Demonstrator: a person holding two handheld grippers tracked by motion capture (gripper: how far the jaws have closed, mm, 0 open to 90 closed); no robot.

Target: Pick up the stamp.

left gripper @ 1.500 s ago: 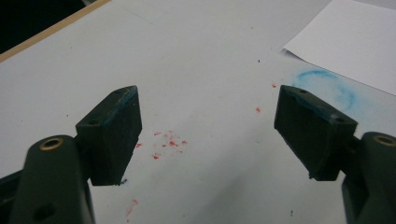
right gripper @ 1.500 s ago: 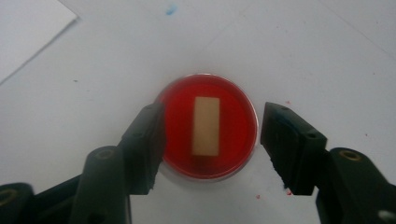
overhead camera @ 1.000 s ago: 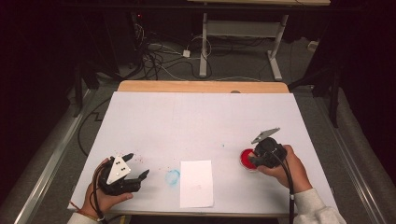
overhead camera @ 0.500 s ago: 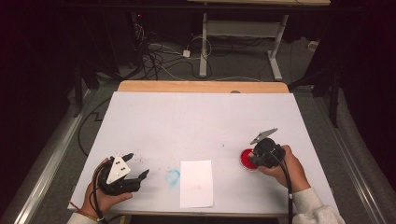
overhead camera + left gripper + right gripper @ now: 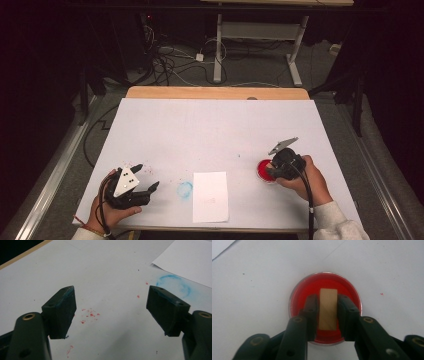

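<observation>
High view, table: a white-covered table (image 5: 215,135) with a person's 2 hands coming in from the near edge, 1 gripper in each.
High view, right gripper: the right gripper (image 5: 272,166) points down onto a round red ink pad (image 5: 262,170) near the right side of the table.
High view, left gripper: the left gripper (image 5: 148,177) rests low at the near left, well apart from the pad.
High view, paper: a white sheet of paper (image 5: 210,196) lies between the 2 hands, with a faint blue ring mark (image 5: 185,189) just beside its left edge.
Left gripper view, jaws: spread wide with nothing between them; blue smears on the pad tips.
Left gripper view, surface: red ink specks (image 5: 89,314) dot the white cover, and the blue ring mark (image 5: 175,285) sits beside the paper's corner (image 5: 190,260).
Right gripper view, grip: the 2 jaws pinch a small wooden stamp block (image 5: 328,308) by its long flat sides.
Right gripper view, position: the block stands on the ink pad (image 5: 298,298), at its centre.
Right gripper view, look: pale plain wood, rectangular, with glossy bright red ink all round it in a shallow clear-rimmed dish.
Handling, judged: the block is probably light, stiff and not fragile; its smooth wood could slip or tilt, so the flat side faces are the best hold. The inked face will smear whatever it touches.
</observation>
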